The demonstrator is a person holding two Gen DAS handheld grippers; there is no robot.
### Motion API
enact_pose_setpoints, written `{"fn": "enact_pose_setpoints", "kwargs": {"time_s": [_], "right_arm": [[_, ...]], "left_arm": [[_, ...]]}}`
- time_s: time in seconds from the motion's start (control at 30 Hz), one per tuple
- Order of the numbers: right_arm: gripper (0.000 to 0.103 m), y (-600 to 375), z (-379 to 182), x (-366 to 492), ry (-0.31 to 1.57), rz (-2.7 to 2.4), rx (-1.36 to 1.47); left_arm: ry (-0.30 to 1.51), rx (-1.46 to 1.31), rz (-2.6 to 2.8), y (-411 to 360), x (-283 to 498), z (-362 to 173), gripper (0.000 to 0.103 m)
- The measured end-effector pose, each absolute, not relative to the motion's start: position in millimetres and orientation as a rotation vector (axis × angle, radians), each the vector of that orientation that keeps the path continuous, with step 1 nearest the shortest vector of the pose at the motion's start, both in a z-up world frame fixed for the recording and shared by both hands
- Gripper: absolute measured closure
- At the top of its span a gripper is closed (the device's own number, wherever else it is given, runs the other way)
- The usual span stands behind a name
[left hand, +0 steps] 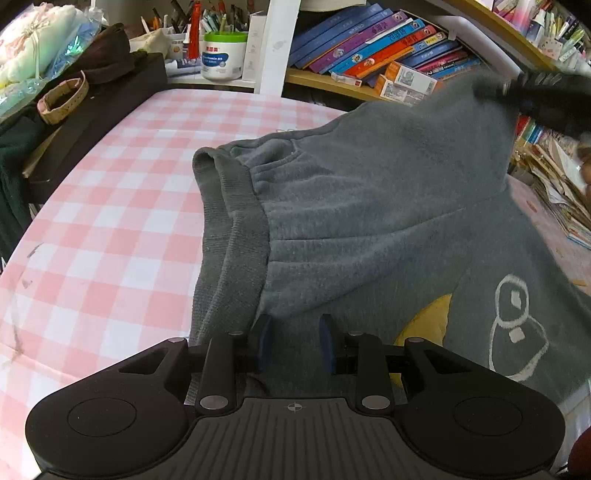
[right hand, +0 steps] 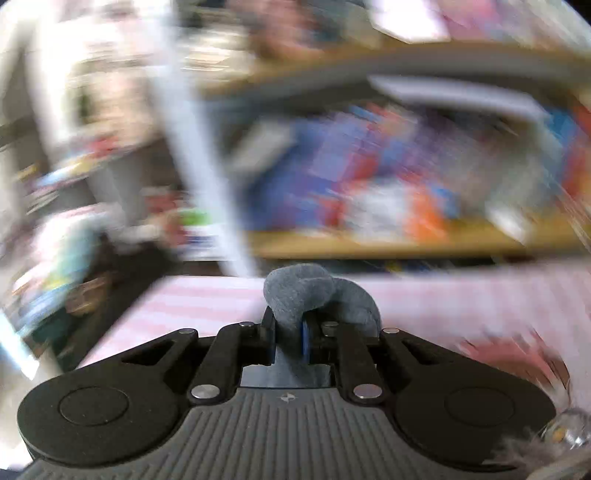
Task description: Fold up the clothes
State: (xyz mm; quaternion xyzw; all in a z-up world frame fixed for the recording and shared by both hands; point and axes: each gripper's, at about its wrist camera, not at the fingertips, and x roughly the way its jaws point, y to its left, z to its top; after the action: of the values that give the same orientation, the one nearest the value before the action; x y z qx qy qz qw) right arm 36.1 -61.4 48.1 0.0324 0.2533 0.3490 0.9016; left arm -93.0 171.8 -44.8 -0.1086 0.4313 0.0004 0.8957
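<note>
A grey sweatshirt lay spread across the desk, which wore a pink-and-white checked cloth, with its ribbed hem bunched toward the middle and a white printed figure beside a yellow patch showing near the front edge. The left tongs stood over the near part of the garment with their blue pads a little apart, fabric lying under and between them, though no pinch on the cloth could be made out. The right tongs were clamped on a fold of the same grey fabric, which bulged out above the pads (the rest of that view was smeared by motion blur). From the left wrist view the right tongs appeared as a dark blurred shape at the upper right, holding one corner of the sweatshirt lifted clear of the desk. Behind the desk, shelves held rows of leaning books, and a white tub with a green lid stood near a cup of pens.
</note>
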Motion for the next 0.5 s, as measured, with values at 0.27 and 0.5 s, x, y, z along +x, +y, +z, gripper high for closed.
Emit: {"fn": "enact_pose_setpoints", "kwargs": {"time_s": [0.27, 0.5], "right_arm": [[0.082, -19, -6, 2, 0.945, 1.023, 0.017], [0.052, -54, 2, 14, 0.962, 1.021, 0.163]], "left_arm": [[0.894, -0.232, -0.001, 172, -93, -45, 0.074], [0.890, -0.219, -0.014, 173, -93, -46, 0.074]]}}
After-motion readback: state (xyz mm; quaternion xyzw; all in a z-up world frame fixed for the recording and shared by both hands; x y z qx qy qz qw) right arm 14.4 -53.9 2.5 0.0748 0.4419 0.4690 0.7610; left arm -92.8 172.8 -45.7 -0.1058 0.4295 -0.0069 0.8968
